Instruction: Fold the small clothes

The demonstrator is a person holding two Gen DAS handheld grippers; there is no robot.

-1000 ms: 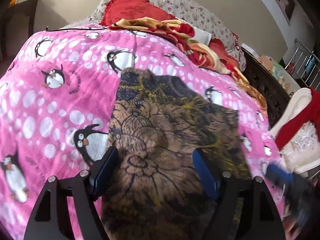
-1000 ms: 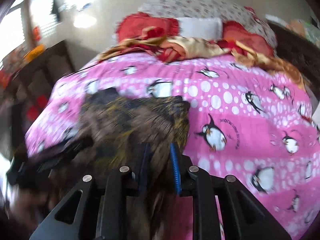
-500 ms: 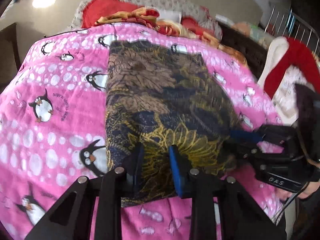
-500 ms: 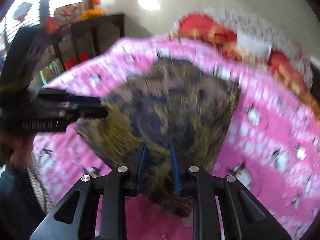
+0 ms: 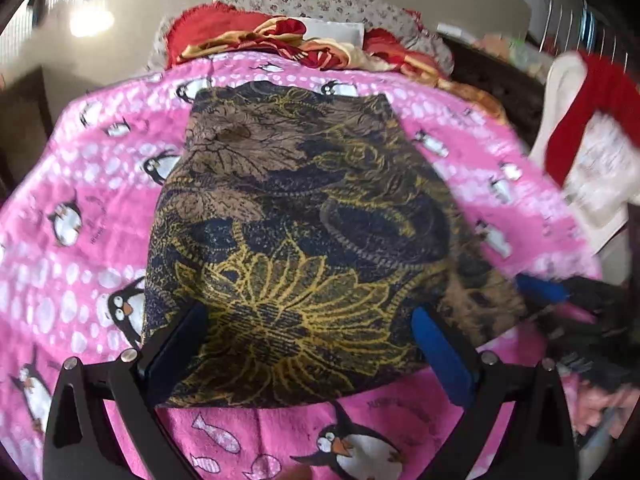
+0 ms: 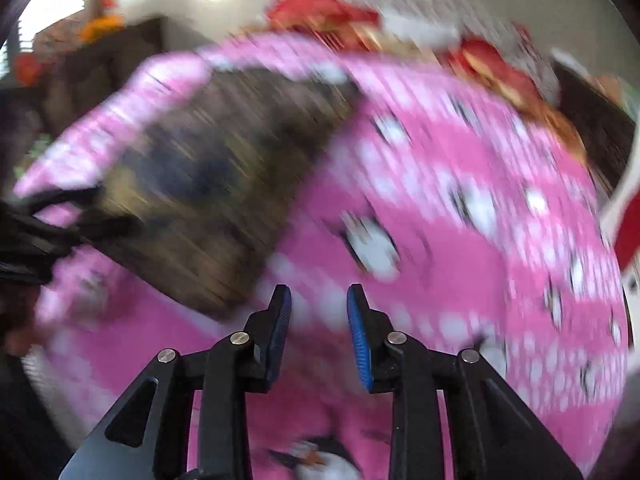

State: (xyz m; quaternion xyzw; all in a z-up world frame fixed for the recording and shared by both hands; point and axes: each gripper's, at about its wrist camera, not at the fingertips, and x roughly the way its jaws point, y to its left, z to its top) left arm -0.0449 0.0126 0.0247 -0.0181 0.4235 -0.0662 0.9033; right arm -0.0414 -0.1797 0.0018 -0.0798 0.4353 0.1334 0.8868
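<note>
Both grippers have let go since half a second ago: the left gripper [image 5: 308, 344], then pinched on the near hem, now stands spread wide, and the right gripper [image 6: 319, 334], then closed on cloth, now shows pink between its parted fingers, holding nothing.

Around the batik cloth [image 5: 304, 240] the penguin blanket [image 5: 72, 240] lies bare on every side: a broad band to the left, a narrower one to the right, a strip along the near hem. At the far end a heap of red and gold bedding [image 5: 280, 40] crowds the pillows. A dark cabinet [image 5: 500, 84] runs along the bed's right side.

Brown, navy and yellow, with a large flower drawn in yellow lines, the cloth lies flat in the middle of the bed as a tapering panel, its far edge straight, its near hem between the left fingers.

Only the left view gives the pattern sharply, and it catches the other gripper's blue pad [image 5: 540, 292] at the cloth's right corner. In the right view, heavily smeared, the cloth [image 6: 208, 184] lies off to the left of that gripper, and the left gripper [image 6: 52, 220] shows as a dark blur at the far edge.
</note>
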